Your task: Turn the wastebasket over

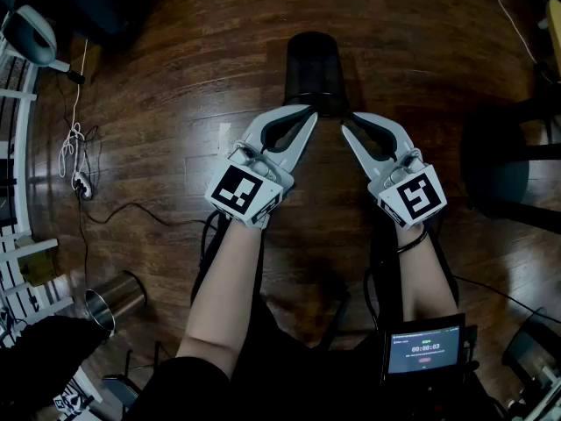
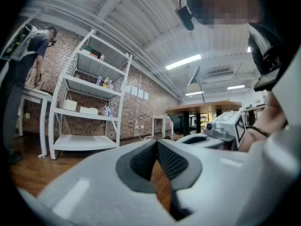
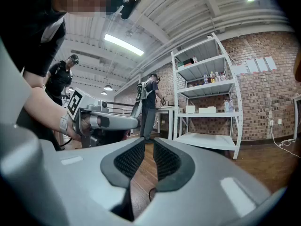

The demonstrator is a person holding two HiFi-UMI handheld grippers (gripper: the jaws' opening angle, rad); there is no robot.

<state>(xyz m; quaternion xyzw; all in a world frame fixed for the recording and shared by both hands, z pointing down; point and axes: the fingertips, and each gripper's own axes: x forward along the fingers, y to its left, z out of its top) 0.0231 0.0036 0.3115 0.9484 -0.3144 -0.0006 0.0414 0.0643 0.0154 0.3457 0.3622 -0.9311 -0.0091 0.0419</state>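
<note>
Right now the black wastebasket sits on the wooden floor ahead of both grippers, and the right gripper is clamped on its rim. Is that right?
Not quite. The right gripper grips nothing: the right gripper view shows only bare floor between its jaws. The rest holds: the wastebasket does sit on the wooden floor ahead.
</note>
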